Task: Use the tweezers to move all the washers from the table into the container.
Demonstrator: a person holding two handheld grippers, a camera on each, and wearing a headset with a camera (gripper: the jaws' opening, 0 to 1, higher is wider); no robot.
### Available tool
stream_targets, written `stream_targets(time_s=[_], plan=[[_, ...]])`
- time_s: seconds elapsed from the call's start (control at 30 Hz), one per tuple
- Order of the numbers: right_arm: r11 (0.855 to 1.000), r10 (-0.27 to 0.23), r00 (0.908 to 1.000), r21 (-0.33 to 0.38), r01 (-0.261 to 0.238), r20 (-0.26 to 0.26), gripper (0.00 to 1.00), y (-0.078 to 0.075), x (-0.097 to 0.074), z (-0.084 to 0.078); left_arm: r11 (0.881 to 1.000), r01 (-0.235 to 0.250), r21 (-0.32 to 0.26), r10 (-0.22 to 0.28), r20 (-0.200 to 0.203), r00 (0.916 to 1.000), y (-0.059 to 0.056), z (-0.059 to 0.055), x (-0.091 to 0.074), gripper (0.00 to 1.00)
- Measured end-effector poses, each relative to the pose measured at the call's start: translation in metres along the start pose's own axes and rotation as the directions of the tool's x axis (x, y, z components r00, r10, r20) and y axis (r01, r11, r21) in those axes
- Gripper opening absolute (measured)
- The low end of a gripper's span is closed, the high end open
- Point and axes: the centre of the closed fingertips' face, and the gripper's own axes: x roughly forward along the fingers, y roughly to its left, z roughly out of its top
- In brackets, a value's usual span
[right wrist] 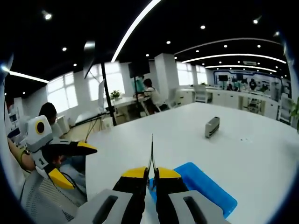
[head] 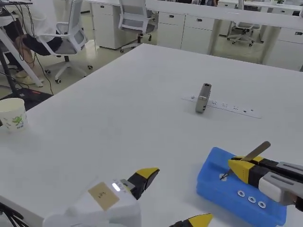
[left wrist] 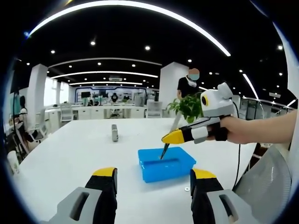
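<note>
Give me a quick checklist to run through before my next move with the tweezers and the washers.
1. Right gripper shut on the tweezers: ok.
2. Tweezer tips pointing down into the blue container: ok.
3. Washer held in the tips: cannot tell.
4. Three washers lying in the container: ok.
5. All washers off the table: not ok; what looks like one loose washer lies beside the container.
6. Left gripper open, apart from the container: ok.
</note>
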Motion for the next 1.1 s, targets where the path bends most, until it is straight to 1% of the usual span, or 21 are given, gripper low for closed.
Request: stream_targets(time_s=[0.07,0.13,0.3,0.43,0.47,0.5,0.57,0.67,0.83,0.97,1.1], plan=[[1.0,0.002,0.9997,-0.001,-0.002,-0.024,0.03,-0.003,0.002,-0.005,1.0,0.005,0.002,-0.005,0.009,0.9999,-0.001,0.001,0.0,0.63],[1.0,0.003,0.9995,-0.002,-0.003,-0.033,0.03,-0.006,0.002,-0.007,1.0,0.005,0.004,-0.005,0.004,1.0,-0.001,0.001,0.0,0.63],[1.0,-0.001,0.9994,0.023,0.002,-0.036,0.03,-0.015,0.003,-0.009,1.0,0.001,0.002,-0.001,0.011,0.9999,0.0,0.002,0.0,0.63],[0.996,-0.026,0.999,0.088,0.029,-0.036,0.03,-0.03,0.006,-0.012,1.0,0.002,0.004,-0.002,0.01,0.9999,0.0,0.002,0.0,0.63],[0.994,-0.033,0.9985,0.106,0.038,-0.043,0.03,-0.033,0.007,-0.014,1.0,0.002,0.003,-0.002,0.011,0.9999,0.0,0.002,0.0,0.63],[0.991,-0.05,0.9971,0.122,0.056,-0.057,0.03,-0.038,0.008,-0.017,1.0,0.003,0.003,-0.003,0.011,0.9999,0.0,0.002,0.0,0.63],[0.989,-0.061,0.9958,0.132,0.07,-0.068,0.03,-0.044,0.01,-0.02,1.0,0.005,0.001,-0.005,0.011,0.9999,-0.001,0.002,0.0,0.63],[0.984,-0.064,0.994,0.162,0.078,-0.088,0.03,-0.049,0.011,-0.027,1.0,0.005,0.003,-0.005,0.005,1.0,-0.001,0.001,0.0,0.62],[0.981,-0.075,0.9889,0.169,0.096,-0.128,0.03,-0.058,0.015,-0.039,1.0,0.005,0.004,-0.005,0.003,1.0,0.0,0.0,0.0,0.62],[0.979,-0.077,0.9868,0.175,0.101,-0.142,0.03,-0.063,0.019,-0.044,1.0,0.007,0.008,-0.007,-0.007,1.0,-0.001,-0.001,0.001,0.62],[0.979,-0.074,0.9818,0.173,0.105,-0.175,0.03,-0.066,0.022,-0.054,1.0,0.005,0.012,-0.005,-0.011,0.9999,-0.001,-0.002,0.001,0.62]])
